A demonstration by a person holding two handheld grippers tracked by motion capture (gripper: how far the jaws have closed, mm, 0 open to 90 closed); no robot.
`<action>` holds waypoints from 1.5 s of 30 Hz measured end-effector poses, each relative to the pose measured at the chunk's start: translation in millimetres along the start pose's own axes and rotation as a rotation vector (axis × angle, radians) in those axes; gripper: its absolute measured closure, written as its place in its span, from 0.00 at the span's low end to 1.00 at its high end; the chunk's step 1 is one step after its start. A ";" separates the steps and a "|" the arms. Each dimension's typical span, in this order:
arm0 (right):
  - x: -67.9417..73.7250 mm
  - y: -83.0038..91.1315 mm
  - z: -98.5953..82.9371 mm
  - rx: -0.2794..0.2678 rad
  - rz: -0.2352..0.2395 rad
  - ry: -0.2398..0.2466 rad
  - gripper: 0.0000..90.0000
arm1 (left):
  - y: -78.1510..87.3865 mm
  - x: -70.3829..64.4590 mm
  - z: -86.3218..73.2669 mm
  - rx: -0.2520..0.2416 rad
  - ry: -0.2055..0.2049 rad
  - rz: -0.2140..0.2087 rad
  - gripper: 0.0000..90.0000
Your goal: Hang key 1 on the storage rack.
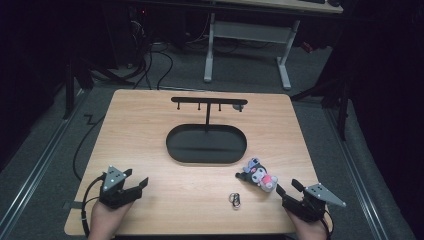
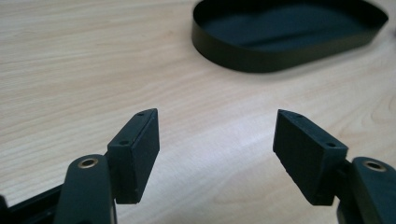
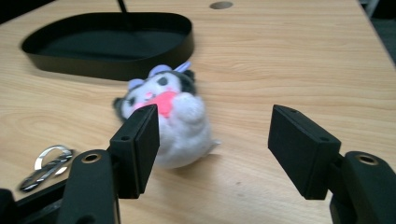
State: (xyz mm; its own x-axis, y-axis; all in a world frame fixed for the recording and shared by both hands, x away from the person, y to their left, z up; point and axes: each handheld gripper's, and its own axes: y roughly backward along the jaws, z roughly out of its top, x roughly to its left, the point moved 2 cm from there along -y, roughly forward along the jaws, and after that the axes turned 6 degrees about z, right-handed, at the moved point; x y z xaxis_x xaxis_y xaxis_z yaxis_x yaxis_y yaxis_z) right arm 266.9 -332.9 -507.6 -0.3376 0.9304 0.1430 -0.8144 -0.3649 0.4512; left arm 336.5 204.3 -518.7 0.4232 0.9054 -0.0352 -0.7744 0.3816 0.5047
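A small plush toy (image 1: 259, 175), grey and white with a pink heart, lies on the wooden table (image 1: 140, 125) near its front right. My right gripper (image 1: 287, 189) is open just in front of it. In the right gripper view the plush toy (image 3: 173, 112) lies just beyond the jaws, nearer the left one. A metal key ring (image 1: 235, 199) lies left of the toy, also visible as a key ring (image 3: 46, 165) at the lower left. My left gripper (image 1: 136, 179) stands open at the front left with nothing between its jaws, over bare wood (image 2: 215, 133).
A black oval tray (image 1: 206, 143) sits mid-table with a thin post carrying a hook bar (image 1: 208, 101). The tray (image 2: 289, 35) is ahead of the left gripper; the tray (image 3: 109, 44) is beyond the toy. A desk frame and cables lie on the floor behind.
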 end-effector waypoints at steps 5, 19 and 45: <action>-3.1 -1.1 -2.0 0.011 -0.012 0.014 0.37 | -6.4 -0.5 -4.3 -0.005 -0.019 -0.019 0.36; -17.7 3.2 -3.7 0.001 -0.010 0.020 0.38 | -9.7 0.4 -11.9 0.010 -0.028 0.008 0.35; -26.7 7.9 -1.9 0.114 -0.066 0.027 0.56 | 0.3 6.1 -17.4 0.007 -0.051 -0.022 0.31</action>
State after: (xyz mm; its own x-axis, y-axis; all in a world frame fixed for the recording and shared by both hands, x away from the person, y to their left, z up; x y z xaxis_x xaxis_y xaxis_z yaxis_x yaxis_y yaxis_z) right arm 268.5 -360.6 -509.5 -0.2986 0.9504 0.0864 -0.7768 -0.2947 0.5566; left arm 330.7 213.2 -533.8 0.4635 0.8861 -0.0022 -0.7614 0.3995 0.5105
